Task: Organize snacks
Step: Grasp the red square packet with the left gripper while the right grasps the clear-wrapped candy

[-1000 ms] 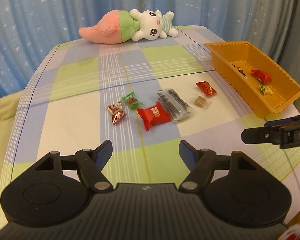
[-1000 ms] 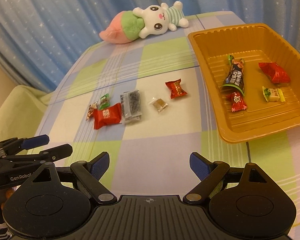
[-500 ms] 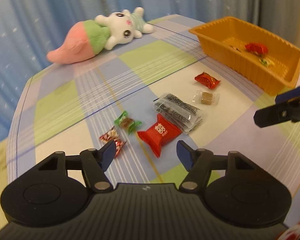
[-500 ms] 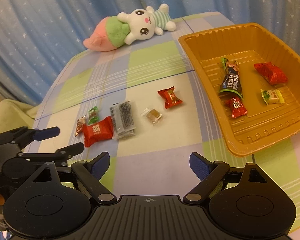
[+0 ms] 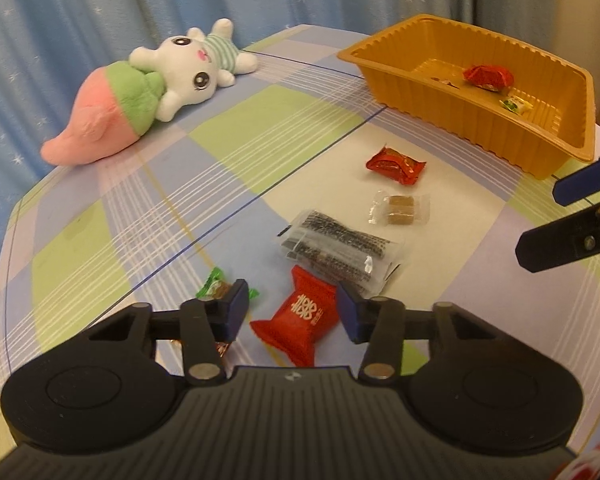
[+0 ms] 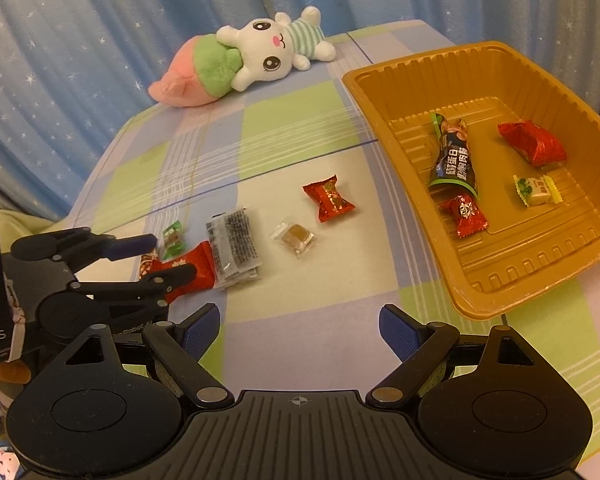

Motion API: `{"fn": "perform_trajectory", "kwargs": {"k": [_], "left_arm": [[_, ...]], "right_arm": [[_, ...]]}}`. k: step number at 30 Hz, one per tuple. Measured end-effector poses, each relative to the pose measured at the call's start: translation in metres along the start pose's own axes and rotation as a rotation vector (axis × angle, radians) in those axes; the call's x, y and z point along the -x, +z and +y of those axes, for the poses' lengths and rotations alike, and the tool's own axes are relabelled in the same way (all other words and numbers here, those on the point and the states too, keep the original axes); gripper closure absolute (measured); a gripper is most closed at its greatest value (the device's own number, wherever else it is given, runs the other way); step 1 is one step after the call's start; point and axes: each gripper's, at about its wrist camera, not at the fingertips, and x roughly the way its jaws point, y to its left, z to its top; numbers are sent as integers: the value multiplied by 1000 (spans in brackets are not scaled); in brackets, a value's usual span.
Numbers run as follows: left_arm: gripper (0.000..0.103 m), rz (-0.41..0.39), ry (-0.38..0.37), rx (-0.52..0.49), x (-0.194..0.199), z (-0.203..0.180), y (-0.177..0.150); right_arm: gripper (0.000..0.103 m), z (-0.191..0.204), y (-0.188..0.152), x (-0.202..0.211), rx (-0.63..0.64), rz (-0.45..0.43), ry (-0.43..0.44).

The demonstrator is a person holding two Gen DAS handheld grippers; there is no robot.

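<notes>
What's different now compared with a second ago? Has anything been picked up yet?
Nothing is picked up yet. The left gripper has come down and forward to the snacks, and its jaws are closing around the big red packet, which lies between them, not yet pinched. The right gripper stays open above the cloth. The other snacks, the tray and the plush toy lie where they were.

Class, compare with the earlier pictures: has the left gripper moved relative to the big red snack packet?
Yes. The left gripper has closed in on the big red snack packet, which now lies between its closing jaws, not yet pinched.
</notes>
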Motion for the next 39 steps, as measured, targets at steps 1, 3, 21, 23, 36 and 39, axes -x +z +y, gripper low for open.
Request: {"fn": "perform_trajectory", "kwargs": {"k": [1,3,21,23,36,39], "left_arm": [[62,1,-6,-4,-1,-1,0],[66,16,-22,-5,-4,-1,-1],[71,82,-46,168,-2,8,-13],[70,89,-40,170,-6,8,-11],[80,88,-35,259,1,17,-18],[80,70,-27,293,10,22,-18]], "right_arm": [[16,0,0,0,2,-1,-1],[16,0,0,-1,3,0,-3],[16,5,1,-6,22,12,11],[16,5,1,-6,23,11,12],[17,8,8,-10,64,-13,36],[26,9,15,-14,110,-31,40]]}}
